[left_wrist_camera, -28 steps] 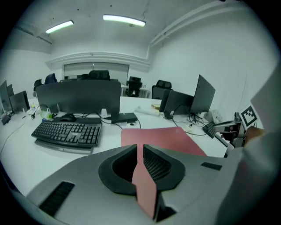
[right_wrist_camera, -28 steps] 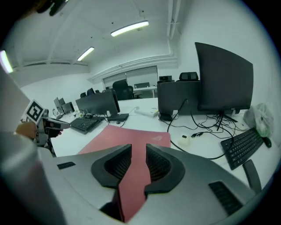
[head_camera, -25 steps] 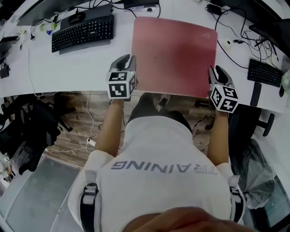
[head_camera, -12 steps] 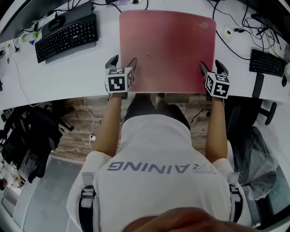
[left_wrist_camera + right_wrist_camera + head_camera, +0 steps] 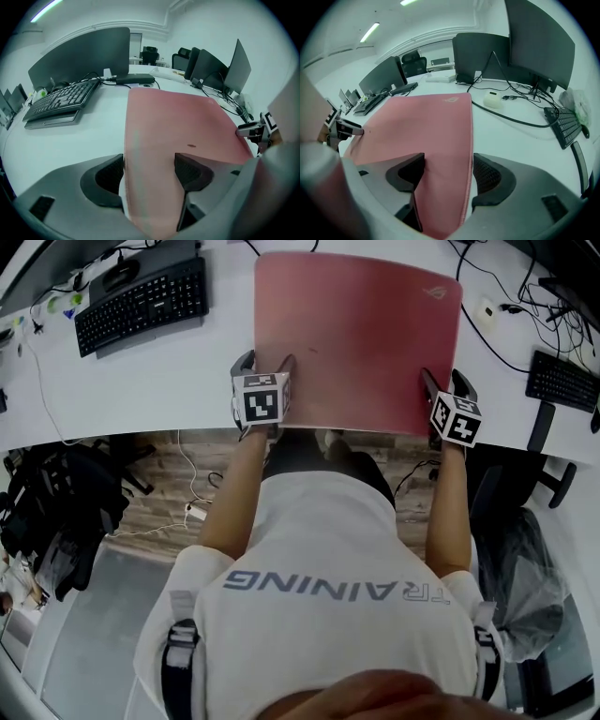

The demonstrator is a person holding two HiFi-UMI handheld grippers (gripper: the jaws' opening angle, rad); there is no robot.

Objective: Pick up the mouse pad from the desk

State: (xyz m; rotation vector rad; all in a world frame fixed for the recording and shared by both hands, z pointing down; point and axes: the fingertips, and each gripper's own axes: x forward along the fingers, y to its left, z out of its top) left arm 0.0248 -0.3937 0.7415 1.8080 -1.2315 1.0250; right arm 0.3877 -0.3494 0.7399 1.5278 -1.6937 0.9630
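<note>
A large pink mouse pad (image 5: 356,334) lies flat on the white desk (image 5: 141,390), its near edge at the desk's front edge. My left gripper (image 5: 265,364) straddles the pad's near left corner, and my right gripper (image 5: 442,379) straddles the near right corner. Both sets of jaws are opening. In the left gripper view the mouse pad (image 5: 178,122) runs between the wide jaws of the left gripper (image 5: 150,168), with neither pad pressing on it. The right gripper view shows the same: the mouse pad (image 5: 422,122) sits loose inside the right gripper (image 5: 447,176).
A black keyboard (image 5: 141,301) lies left of the pad, another keyboard (image 5: 562,381) at the far right. Cables (image 5: 497,329) trail right of the pad. Monitors (image 5: 539,42) and a small white device (image 5: 492,100) stand behind. A dark bag (image 5: 56,512) sits on the floor.
Both grippers have sunk toward the desk with the pad's near corners, and their jaws have spread from shut on the pad to wide apart. The pad now lies flat.
</note>
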